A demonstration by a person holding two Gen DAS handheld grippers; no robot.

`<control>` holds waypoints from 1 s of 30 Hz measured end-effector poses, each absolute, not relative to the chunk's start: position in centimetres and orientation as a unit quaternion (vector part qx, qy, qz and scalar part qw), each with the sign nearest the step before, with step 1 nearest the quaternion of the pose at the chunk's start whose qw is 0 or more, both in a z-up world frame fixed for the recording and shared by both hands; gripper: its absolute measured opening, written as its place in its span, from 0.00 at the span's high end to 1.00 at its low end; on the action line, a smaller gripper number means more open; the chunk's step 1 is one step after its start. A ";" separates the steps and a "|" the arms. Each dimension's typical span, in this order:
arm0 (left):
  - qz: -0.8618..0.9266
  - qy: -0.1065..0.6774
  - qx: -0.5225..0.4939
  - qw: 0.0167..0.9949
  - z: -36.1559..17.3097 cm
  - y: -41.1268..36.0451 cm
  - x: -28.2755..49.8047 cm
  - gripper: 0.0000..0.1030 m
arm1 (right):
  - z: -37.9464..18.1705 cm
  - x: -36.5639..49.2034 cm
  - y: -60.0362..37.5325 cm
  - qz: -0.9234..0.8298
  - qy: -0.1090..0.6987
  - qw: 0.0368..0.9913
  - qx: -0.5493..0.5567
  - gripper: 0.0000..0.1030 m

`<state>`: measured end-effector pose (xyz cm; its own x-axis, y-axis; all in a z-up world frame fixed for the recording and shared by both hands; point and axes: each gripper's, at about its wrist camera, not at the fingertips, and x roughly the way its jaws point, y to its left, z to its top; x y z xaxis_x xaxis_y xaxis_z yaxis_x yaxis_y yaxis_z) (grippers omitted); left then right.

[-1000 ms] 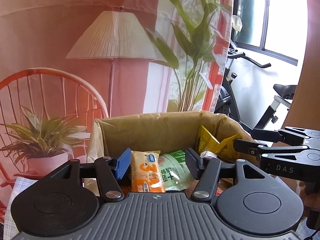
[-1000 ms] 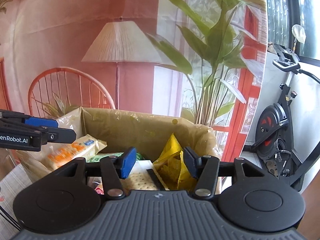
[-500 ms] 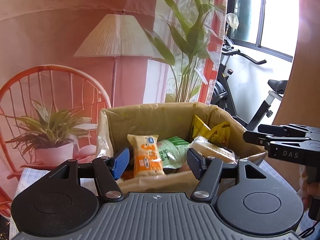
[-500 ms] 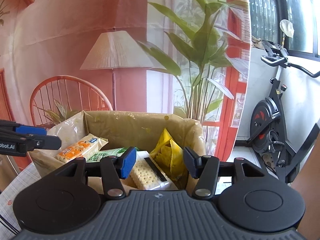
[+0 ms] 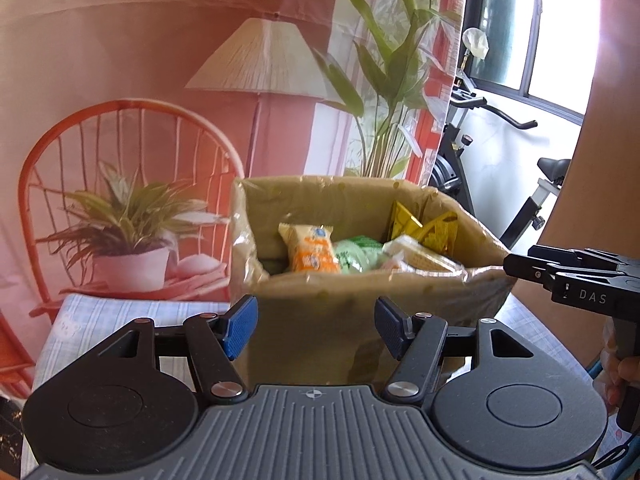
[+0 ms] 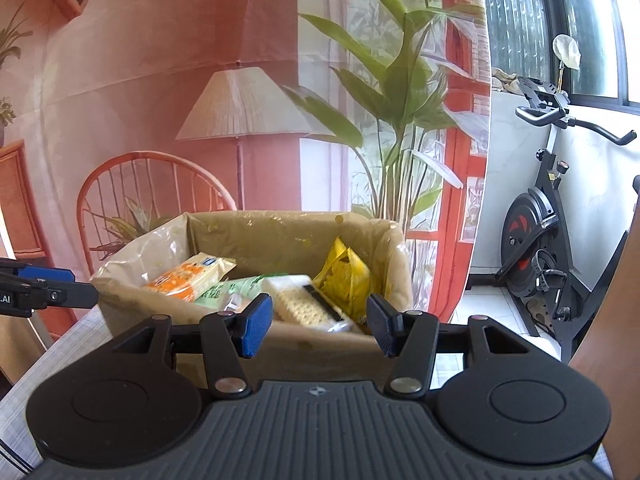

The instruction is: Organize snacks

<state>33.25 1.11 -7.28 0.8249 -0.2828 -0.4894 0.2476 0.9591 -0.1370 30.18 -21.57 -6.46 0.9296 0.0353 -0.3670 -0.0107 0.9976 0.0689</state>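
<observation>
A cardboard box lined with clear plastic stands on the table; it also shows in the right wrist view. Inside lie an orange snack packet, a green packet, a clear cracker pack and a yellow bag. My left gripper is open and empty, in front of the box's near wall. My right gripper is open and empty, in front of the box at its right side.
The table carries a pale checked cloth. A printed backdrop with a chair, lamp and plants hangs right behind the box. An exercise bike stands on the floor to the right.
Both grippers have pulled back and away from over the box. The box now sits farther off, its front wall in view. Both stay open and empty.
</observation>
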 end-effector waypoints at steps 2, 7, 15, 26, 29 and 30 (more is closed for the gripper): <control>-0.137 0.263 -0.038 0.954 -7.5 1.5 32.6 0.35 | -6.8 29.6 -21.3 0.015 0.188 0.981 0.036 0.46; -0.128 0.267 -0.044 0.954 -8.3 2.5 31.1 0.35 | -7.7 28.3 -20.7 0.020 0.191 0.981 0.038 0.46; -0.118 0.283 -0.060 0.950 -10.1 3.9 28.9 0.35 | -9.3 26.3 -20.1 0.024 0.194 0.980 0.046 0.46; -0.104 0.319 -0.089 0.938 -13.5 5.0 27.0 0.35 | -11.7 24.5 -19.5 0.024 0.207 0.977 0.047 0.46; -0.102 0.327 -0.091 0.935 -14.4 5.1 26.6 0.35 | -12.5 24.1 -19.2 0.025 0.211 0.976 0.049 0.46; -0.100 0.329 -0.089 0.935 -14.5 5.1 26.6 0.35 | -12.8 24.0 -19.1 0.026 0.213 0.975 0.050 0.46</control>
